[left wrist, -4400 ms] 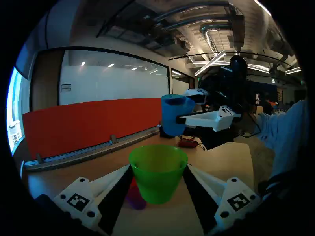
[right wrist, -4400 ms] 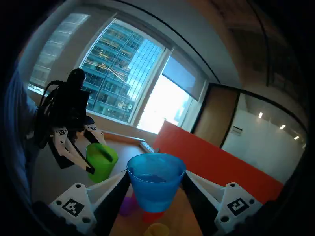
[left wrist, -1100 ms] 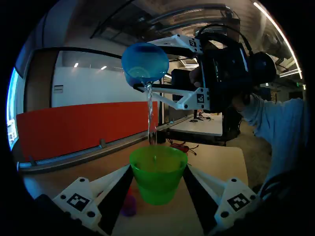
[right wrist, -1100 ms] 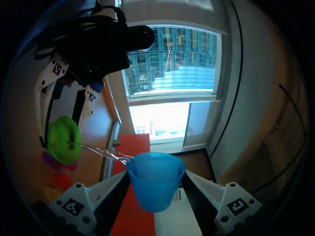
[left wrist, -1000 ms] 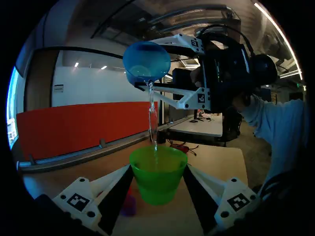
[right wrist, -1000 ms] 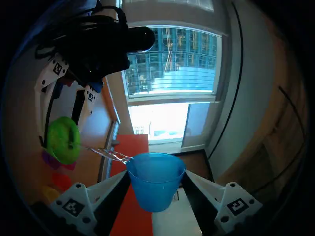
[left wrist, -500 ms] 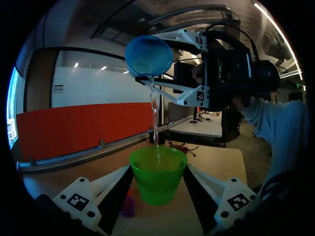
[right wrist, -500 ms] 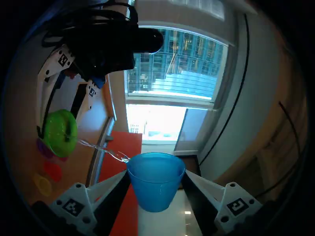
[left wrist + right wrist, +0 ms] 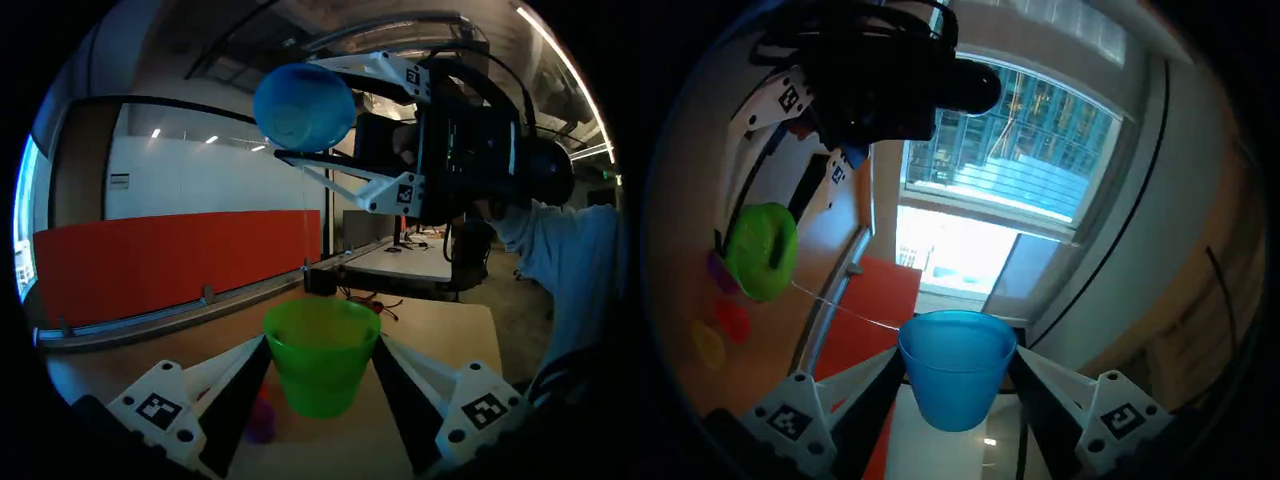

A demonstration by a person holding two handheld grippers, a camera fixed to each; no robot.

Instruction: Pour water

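My left gripper (image 9: 322,376) is shut on a green cup (image 9: 322,352), held upright above the wooden table (image 9: 432,324). High above it my right gripper (image 9: 320,120) holds a blue cup (image 9: 304,106), tipped over with its mouth toward the green one. A hair-thin thread of water (image 9: 305,216) runs down from its rim. In the right gripper view the right gripper (image 9: 957,376) grips the blue cup (image 9: 957,368), and the thin water line (image 9: 840,308) reaches the green cup (image 9: 762,250) held by the left gripper (image 9: 768,240).
A person's sleeve (image 9: 576,272) is at the right. A purple cup (image 9: 260,420) lies on the table under the green one; red (image 9: 733,320) and yellow (image 9: 708,342) cups lie nearby. A red partition (image 9: 160,256) runs behind the table, and a large window (image 9: 992,184) is beyond.
The blue cup has tipped further and risen slightly. The water stream has thinned from a solid flow to a fine thread. The green cup has stayed in place.
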